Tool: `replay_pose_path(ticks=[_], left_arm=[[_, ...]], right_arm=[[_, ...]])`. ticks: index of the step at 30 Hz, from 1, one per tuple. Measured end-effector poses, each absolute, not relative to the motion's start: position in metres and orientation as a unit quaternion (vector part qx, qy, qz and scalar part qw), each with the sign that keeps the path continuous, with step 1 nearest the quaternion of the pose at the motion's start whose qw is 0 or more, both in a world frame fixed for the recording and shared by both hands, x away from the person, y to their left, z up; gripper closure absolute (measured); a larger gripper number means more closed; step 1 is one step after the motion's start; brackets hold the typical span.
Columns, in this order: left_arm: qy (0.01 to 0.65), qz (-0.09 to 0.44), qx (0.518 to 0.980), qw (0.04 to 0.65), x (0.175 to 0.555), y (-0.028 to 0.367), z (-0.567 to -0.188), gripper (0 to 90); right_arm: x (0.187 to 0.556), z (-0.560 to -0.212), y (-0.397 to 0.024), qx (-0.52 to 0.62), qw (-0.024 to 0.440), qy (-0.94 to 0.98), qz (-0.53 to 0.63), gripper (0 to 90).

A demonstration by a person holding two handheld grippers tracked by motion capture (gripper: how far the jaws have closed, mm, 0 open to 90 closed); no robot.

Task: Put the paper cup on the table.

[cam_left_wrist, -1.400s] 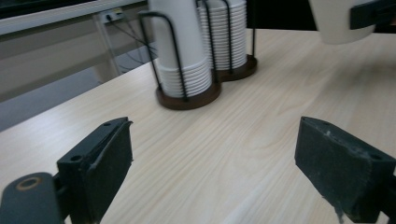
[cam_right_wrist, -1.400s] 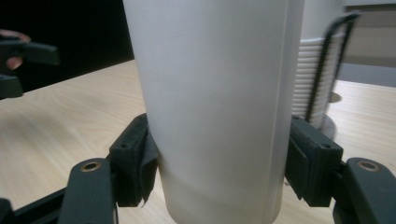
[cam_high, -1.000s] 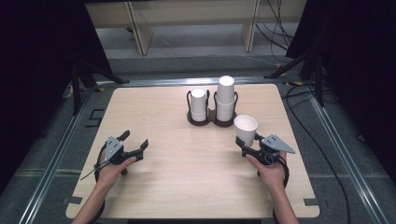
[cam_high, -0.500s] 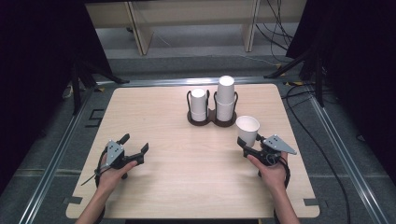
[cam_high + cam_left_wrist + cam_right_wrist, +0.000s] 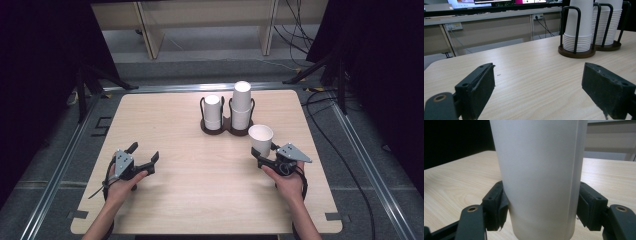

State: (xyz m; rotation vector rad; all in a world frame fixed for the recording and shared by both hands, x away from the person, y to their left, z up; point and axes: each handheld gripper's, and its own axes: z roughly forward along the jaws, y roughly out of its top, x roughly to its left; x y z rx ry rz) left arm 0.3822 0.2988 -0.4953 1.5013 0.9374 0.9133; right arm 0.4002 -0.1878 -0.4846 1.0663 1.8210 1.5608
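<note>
Since a second ago almost nothing has shifted: both my hands sit where they were, and the white paper cup [image 5: 261, 139] stands at the same spot in front of my right claw [image 5: 261, 152]. That claw is clamped on the cup; in the right gripper view its two black pads [image 5: 496, 206] press against the lower wall from either side, and the cup [image 5: 540, 177] rises between them, upright, mouth up. It is plain matte white, with no print, smooth-sided and widening slightly toward the rim, with a faint vertical seam down one side. From above, its open mouth shows as a clean round rim. It is on the right part of the wooden table [image 5: 200, 190], just in front of the dark two-slot cup holder [image 5: 227, 127], which carries a shorter stack of white cups [image 5: 213, 111] and a taller stack [image 5: 241, 104] side by side.

My left claw [image 5: 145, 155] rests low over the left part of the table, jaws spread wide with nothing between them, well apart from the holder
</note>
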Motion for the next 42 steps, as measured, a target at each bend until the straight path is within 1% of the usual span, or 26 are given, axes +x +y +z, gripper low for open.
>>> replay_pose_path(ticks=[1, 2, 3, 4, 5, 9, 13, 14, 16, 20, 21, 25, 26, 27, 29, 30, 31, 34, 37, 40, 41, 42], left_arm=[[0.396, 0.386, 0.631, 0.545, 0.383, 0.298, -0.495, 10.9], [0.392, 0.389, 0.624, 0.553, 0.385, 0.297, -0.496, 10.9], [0.39, 0.39, 0.626, 0.552, 0.385, 0.297, -0.496, 10.9], [0.392, 0.389, 0.628, 0.548, 0.385, 0.296, -0.496, 10.9], [0.392, 0.386, 0.633, 0.545, 0.384, 0.296, -0.496, 10.9], [0.383, 0.389, 0.634, 0.547, 0.384, 0.297, -0.497, 10.8], [0.388, 0.39, 0.632, 0.546, 0.383, 0.299, -0.498, 10.9], [0.384, 0.392, 0.626, 0.554, 0.384, 0.299, -0.498, 10.9], [0.39, 0.39, 0.632, 0.544, 0.382, 0.301, -0.497, 10.9], [0.388, 0.389, 0.632, 0.547, 0.382, 0.3, -0.497, 10.9], [0.384, 0.39, 0.628, 0.554, 0.384, 0.299, -0.498, 10.9], [0.385, 0.387, 0.635, 0.546, 0.384, 0.298, -0.498, 10.9], [0.385, 0.387, 0.637, 0.545, 0.384, 0.298, -0.498, 10.9], [0.385, 0.386, 0.637, 0.545, 0.384, 0.298, -0.498, 10.9], [0.384, 0.386, 0.637, 0.545, 0.384, 0.298, -0.498, 10.9], [0.384, 0.386, 0.64, 0.542, 0.383, 0.298, -0.498, 10.9], [0.384, 0.386, 0.64, 0.543, 0.383, 0.298, -0.498, 10.9], [0.383, 0.387, 0.637, 0.546, 0.383, 0.297, -0.497, 10.9], [0.385, 0.385, 0.636, 0.547, 0.383, 0.296, -0.498, 10.9], [0.382, 0.386, 0.637, 0.547, 0.383, 0.296, -0.498, 10.8], [0.381, 0.386, 0.638, 0.547, 0.383, 0.296, -0.497, 10.8], [0.381, 0.386, 0.637, 0.547, 0.383, 0.296, -0.497, 10.8]], right_arm=[[0.399, -0.485, -0.188, 0.397, 0.25, 0.673, 0.572, 33.8], [0.398, -0.484, -0.189, 0.405, 0.255, 0.673, 0.564, 33.8], [0.4, -0.485, -0.19, 0.393, 0.271, 0.672, 0.566, 33.8], [0.399, -0.484, -0.192, 0.394, 0.264, 0.675, 0.565, 33.8], [0.398, -0.483, -0.194, 0.396, 0.275, 0.675, 0.558, 33.7], [0.398, -0.483, -0.196, 0.408, 0.28, 0.672, 0.551, 33.8], [0.4, -0.483, -0.195, 0.422, 0.281, 0.674, 0.538, 33.7], [0.403, -0.484, -0.195, 0.414, 0.285, 0.673, 0.543, 33.7], [0.406, -0.484, -0.193, 0.419, 0.29, 0.679, 0.529, 33.7], [0.414, -0.485, -0.19, 0.427, 0.3, 0.686, 0.508, 33.8], [0.416, -0.485, -0.189, 0.43, 0.293, 0.683, 0.512, 33.8], [0.424, -0.487, -0.187, 0.447, 0.299, 0.682, 0.495, 33.8], [0.424, -0.487, -0.185, 0.464, 0.287, 0.683, 0.486, 33.8], [0.428, -0.487, -0.187, 0.452, 0.299, 0.69, 0.48, 33.8], [0.432, -0.487, -0.187, 0.455, 0.292, 0.69, 0.48, 33.9], [0.432, -0.486, -0.187, 0.459, 0.301, 0.69, 0.471, 33.9], [0.433, -0.486, -0.186, 0.464, 0.299, 0.689, 0.47, 34.0], [0.437, -0.485, -0.185, 0.471, 0.281, 0.699, 0.459, 33.9], [0.441, -0.485, -0.185, 0.474, 0.285, 0.711, 0.434, 33.9], [0.446, -0.487, -0.184, 0.482, 0.271, 0.718, 0.423, 33.8], [0.446, -0.487, -0.183, 0.479, 0.277, 0.721, 0.418, 33.8], [0.447, -0.487, -0.182, 0.486, 0.26, 0.72, 0.422, 33.8]])
